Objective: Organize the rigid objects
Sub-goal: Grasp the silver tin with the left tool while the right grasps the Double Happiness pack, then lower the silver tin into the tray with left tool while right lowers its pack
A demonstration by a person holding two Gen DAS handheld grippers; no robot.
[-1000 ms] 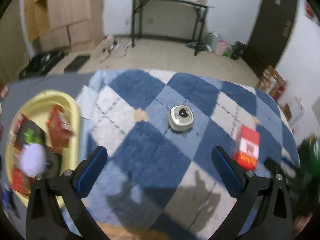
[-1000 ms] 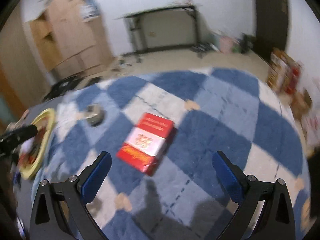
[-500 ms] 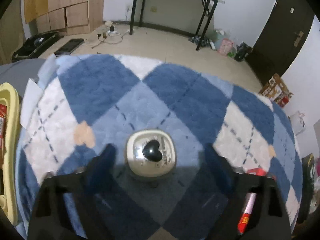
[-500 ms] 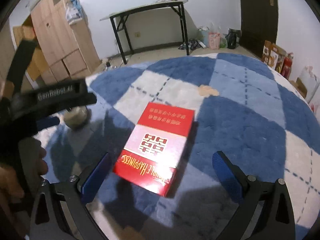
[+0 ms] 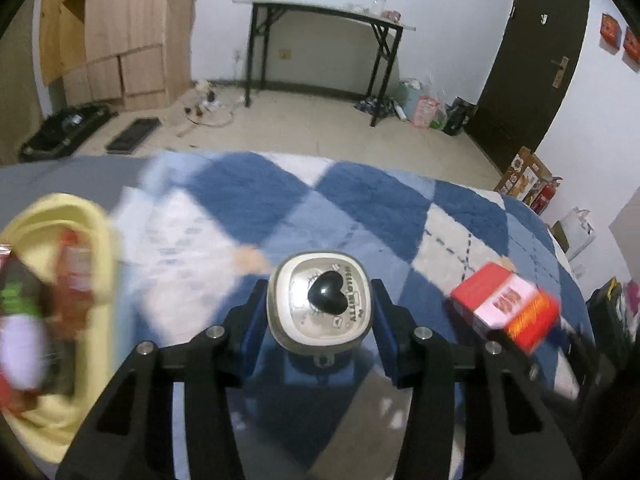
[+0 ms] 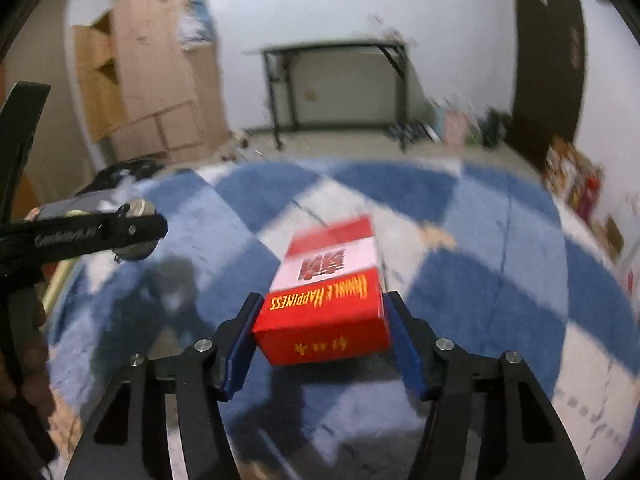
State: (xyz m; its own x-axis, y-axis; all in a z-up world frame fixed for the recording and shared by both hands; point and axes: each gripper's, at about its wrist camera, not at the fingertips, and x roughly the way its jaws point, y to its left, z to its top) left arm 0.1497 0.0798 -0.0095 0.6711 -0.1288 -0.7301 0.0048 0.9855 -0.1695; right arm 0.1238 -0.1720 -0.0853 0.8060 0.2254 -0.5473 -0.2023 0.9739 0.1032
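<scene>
The small cream tin point(image 5: 320, 303) with a black heart on its lid sits clamped between the blue pads of the left gripper point(image 5: 320, 320), whose jaws press against both of its sides. It appears raised a little above the blue and white checked rug point(image 5: 360, 200), with shadow under it. In the right wrist view the same tin point(image 6: 138, 236) shows at the tip of the left gripper point(image 6: 120, 232), off to the left of the right jaws.

The red and white box point(image 6: 326, 292), printed with yellow lettering, is gripped by the right gripper point(image 6: 322, 336); its jaws are closed on the near red end, one pad on each side, and the box points away from the camera. From the left wrist view that box point(image 5: 504, 308) lies to the right of the left jaws, blurred.

To the left of the left jaws is a yellow tray point(image 5: 94, 240) holding blurred red and green packets. Beyond the rug stand a black table point(image 5: 320, 16), a wooden cupboard point(image 5: 128, 40) and a dark door point(image 5: 536, 60).
</scene>
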